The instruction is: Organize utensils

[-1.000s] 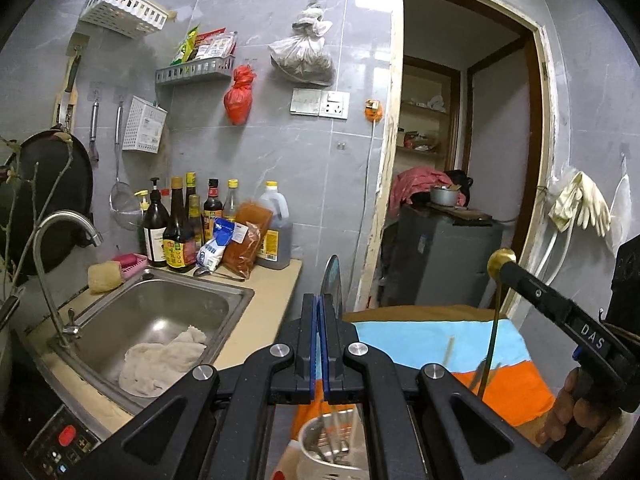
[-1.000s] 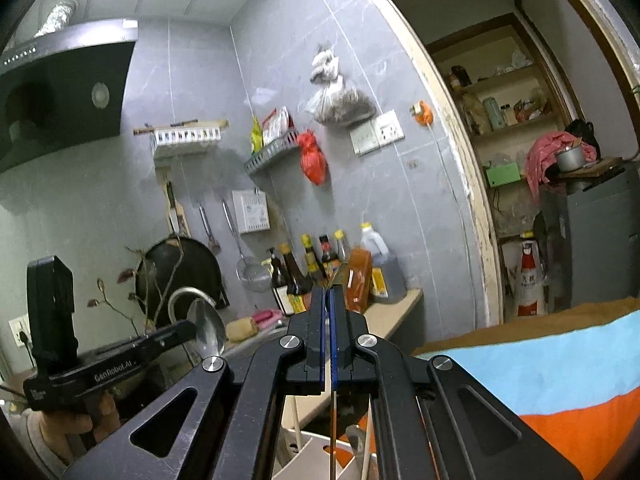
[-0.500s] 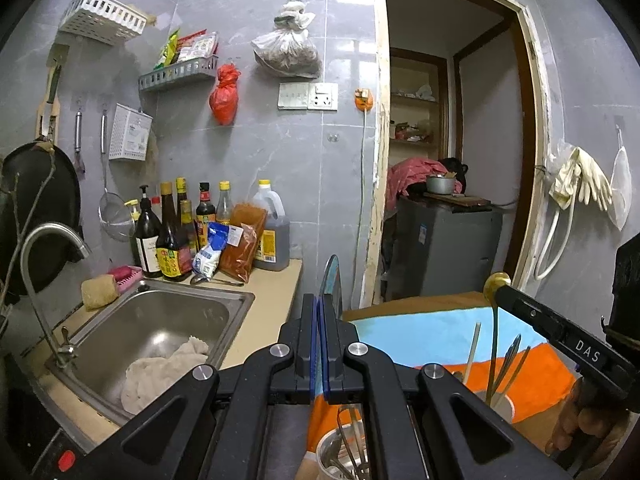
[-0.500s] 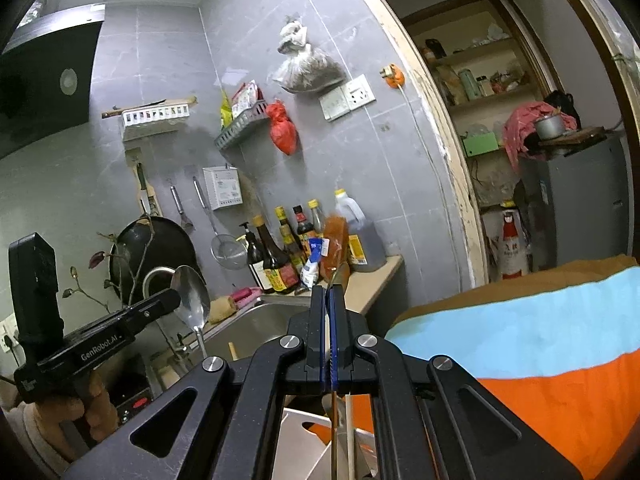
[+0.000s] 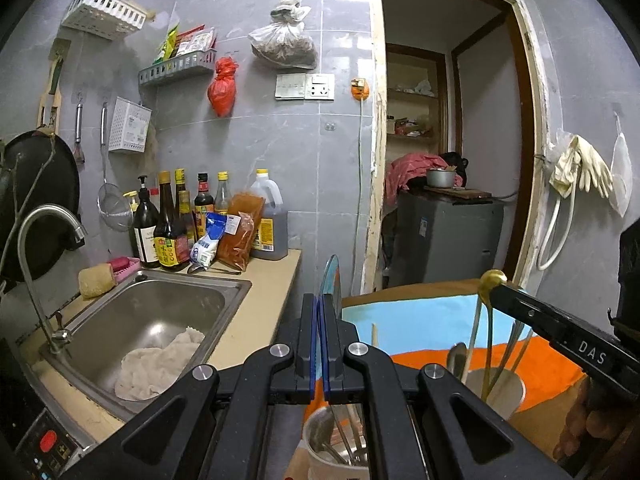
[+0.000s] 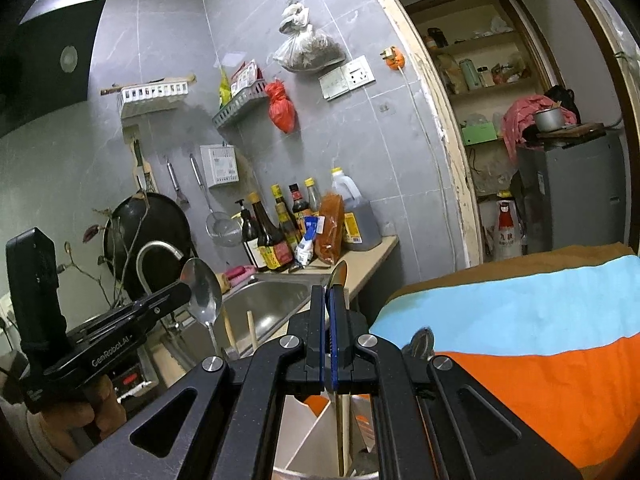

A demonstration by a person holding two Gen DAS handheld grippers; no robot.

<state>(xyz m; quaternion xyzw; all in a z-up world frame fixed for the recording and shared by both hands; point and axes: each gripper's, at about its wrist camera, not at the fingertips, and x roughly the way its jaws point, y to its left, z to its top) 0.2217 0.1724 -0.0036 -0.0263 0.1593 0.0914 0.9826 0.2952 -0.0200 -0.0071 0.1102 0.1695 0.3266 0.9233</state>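
I have a silver spoon (image 6: 205, 294) clamped upright in my left hand-held gripper (image 5: 319, 344); in the right wrist view it sits at the left of the frame, bowl up, handle running down. In the left wrist view only its thin edge (image 5: 331, 280) rises above the shut fingers at the centre. My right hand-held gripper (image 6: 330, 344) is clamped on a gold spoon (image 5: 489, 312), which at the right of the left wrist frame hangs handle-down into a white cup (image 5: 496, 390) that holds other utensils. A second white cup (image 5: 336, 448) with metal utensils sits at the bottom centre, just under my left fingers. Both cups stand on an orange and blue cloth (image 5: 424, 320). To the left lies the worktop (image 5: 256, 320) with a steel sink (image 5: 160, 320), and bottles (image 5: 172, 224) line the wall.
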